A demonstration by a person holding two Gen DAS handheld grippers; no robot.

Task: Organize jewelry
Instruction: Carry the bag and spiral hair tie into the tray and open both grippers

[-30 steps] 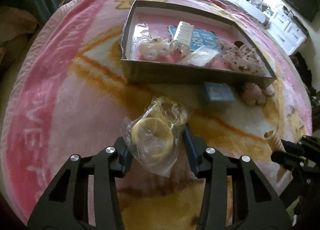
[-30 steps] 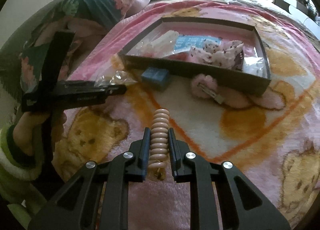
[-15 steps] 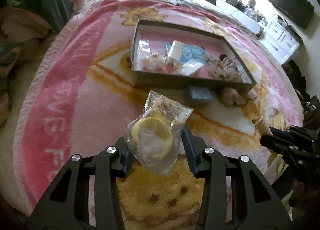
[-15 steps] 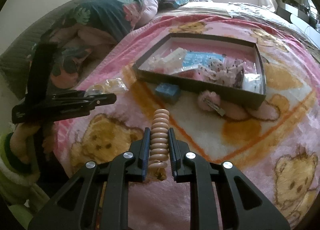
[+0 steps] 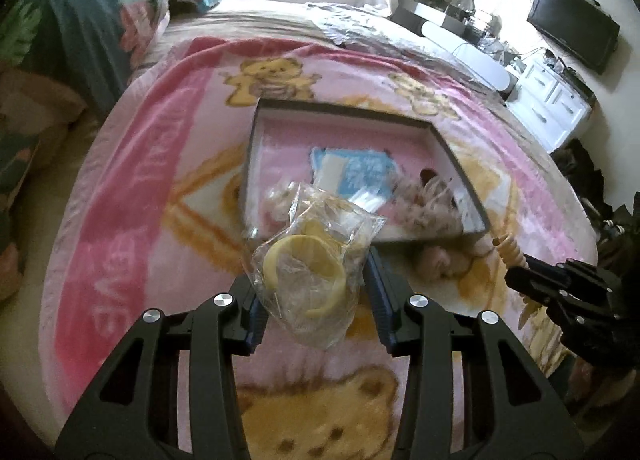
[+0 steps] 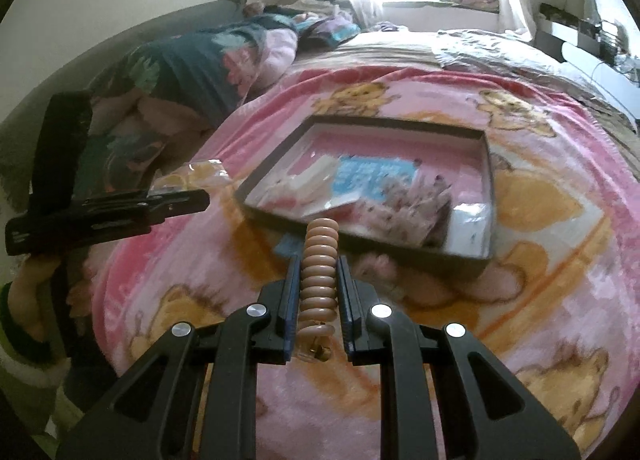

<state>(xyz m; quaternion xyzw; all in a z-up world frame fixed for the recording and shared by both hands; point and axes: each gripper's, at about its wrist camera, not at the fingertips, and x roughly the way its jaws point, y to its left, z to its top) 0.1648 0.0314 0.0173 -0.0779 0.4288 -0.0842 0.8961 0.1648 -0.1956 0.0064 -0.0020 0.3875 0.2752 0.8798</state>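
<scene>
Both claws, the left (image 5: 312,292) and right (image 6: 318,300), have apparently lifted above the blanket (image 5: 132,220).

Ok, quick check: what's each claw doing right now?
Left claw: closed on the clear bag with the yellow bangle, lifted off the blanket.
Right claw: closed on the beige coil hair tie.

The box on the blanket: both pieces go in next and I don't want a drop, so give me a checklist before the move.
1. Left tongs gripping the clear bag with the yellow bangle: ok.
2. Right tongs clamped on the beige spiral hair tie: ok.
3. Box open, no lid: ok.
4. Bare pink floor at the box's far end: ok.
5. Both pieces lifted off the blanket: ok.
6. Bag sealed: cannot tell.
</scene>
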